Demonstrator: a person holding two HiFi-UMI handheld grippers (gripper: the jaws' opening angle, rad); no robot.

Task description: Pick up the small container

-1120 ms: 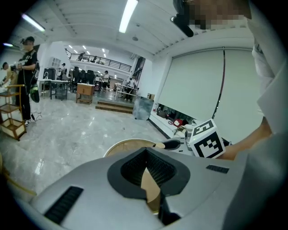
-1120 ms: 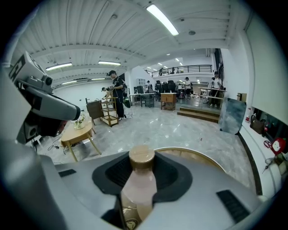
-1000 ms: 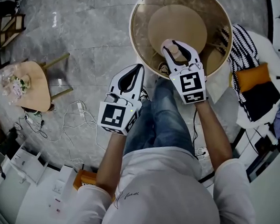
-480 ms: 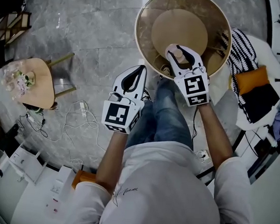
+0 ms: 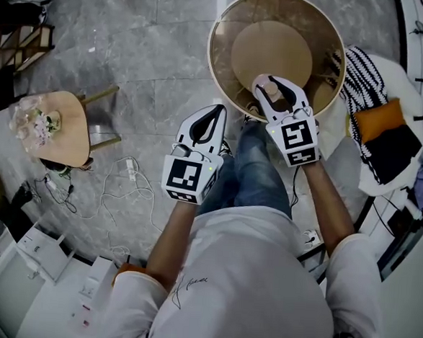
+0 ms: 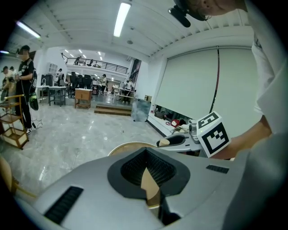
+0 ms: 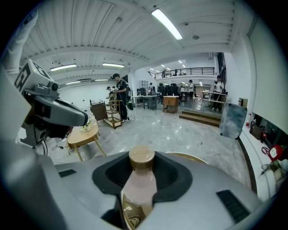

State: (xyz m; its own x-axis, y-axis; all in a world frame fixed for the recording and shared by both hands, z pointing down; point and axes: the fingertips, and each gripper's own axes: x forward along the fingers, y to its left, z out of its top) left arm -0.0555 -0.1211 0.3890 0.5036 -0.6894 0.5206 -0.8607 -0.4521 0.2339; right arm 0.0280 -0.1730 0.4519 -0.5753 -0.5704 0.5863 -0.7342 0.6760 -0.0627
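Observation:
The small container (image 5: 272, 91) is a pale pink bottle with a tan cap (image 7: 141, 156). My right gripper (image 5: 270, 80) is shut on it and holds it above the near edge of the round glass table (image 5: 224, 35). In the right gripper view the bottle (image 7: 138, 184) stands upright between the jaws of that gripper (image 7: 143, 155). My left gripper (image 5: 215, 111) hangs to the left, over the floor and my knee, shut with nothing in it. In the left gripper view its tips (image 6: 145, 150) meet, and the right gripper (image 6: 180, 140) shows beyond them.
A tan disc (image 5: 270, 49) lies under the glass top. At the right a chair holds a striped cloth (image 5: 362, 74) and an orange cushion (image 5: 381, 115). A small wooden table with flowers (image 5: 59, 129) stands at the left, near cables (image 5: 124, 184) on the floor. People (image 7: 120, 96) stand far off.
The head view has slid, so both grippers sit slightly further right in it. The right gripper still holds the bottle over the table's near edge. The left gripper stays shut.

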